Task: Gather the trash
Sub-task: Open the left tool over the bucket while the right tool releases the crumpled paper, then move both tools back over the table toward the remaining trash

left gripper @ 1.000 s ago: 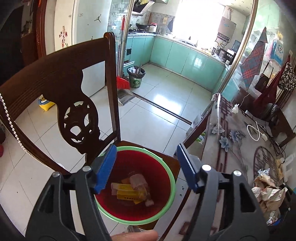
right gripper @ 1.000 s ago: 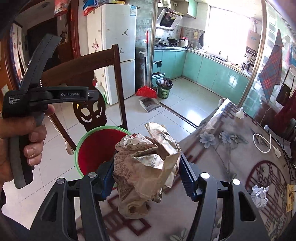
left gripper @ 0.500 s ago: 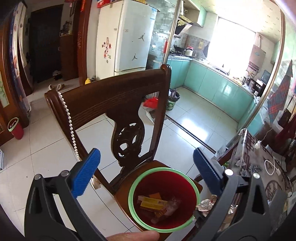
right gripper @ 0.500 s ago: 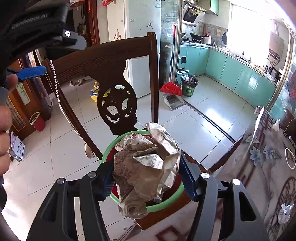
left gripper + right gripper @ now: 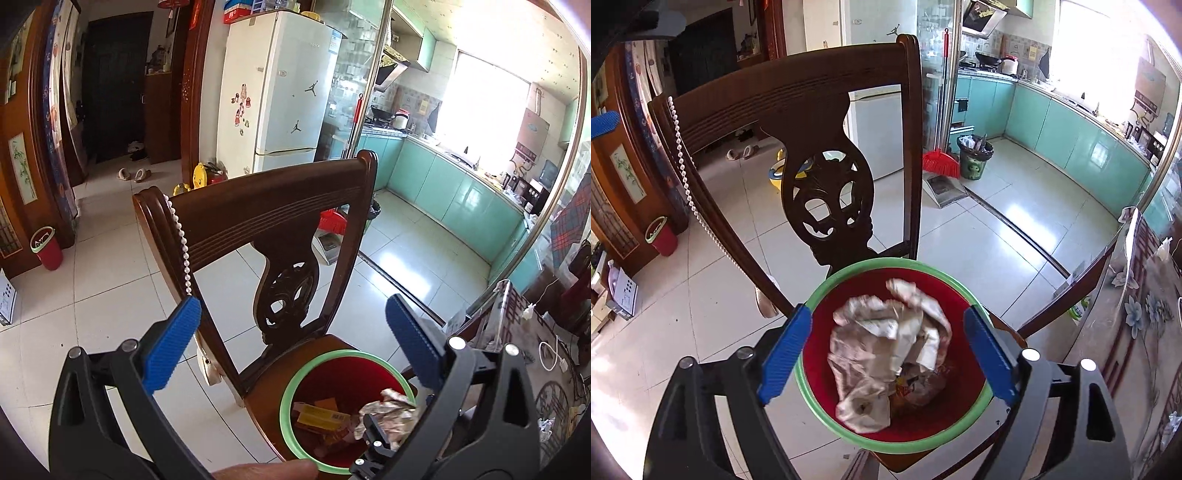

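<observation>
A red trash bin with a green rim (image 5: 849,275) stands on the seat of a dark wooden chair (image 5: 798,99). My right gripper (image 5: 884,350) is open right above the bin. The crumpled brown paper bag (image 5: 886,343) is free of the blue pads and blurred, falling into the bin onto other trash. In the left wrist view the same bin (image 5: 291,384) holds yellow wrappers and the paper bag (image 5: 384,413). My left gripper (image 5: 295,347) is open and empty, higher up and back from the bin.
A glass-topped table with a floral cloth (image 5: 1137,317) is at the right, with crumpled trash on it (image 5: 545,424). A bead string (image 5: 683,177) hangs on the chair back. A second red bin (image 5: 663,236) stands on the tiled floor at left.
My right gripper moved over the bin and opened, and the paper bag dropped out of it. My left gripper pulled up and away from the bin.
</observation>
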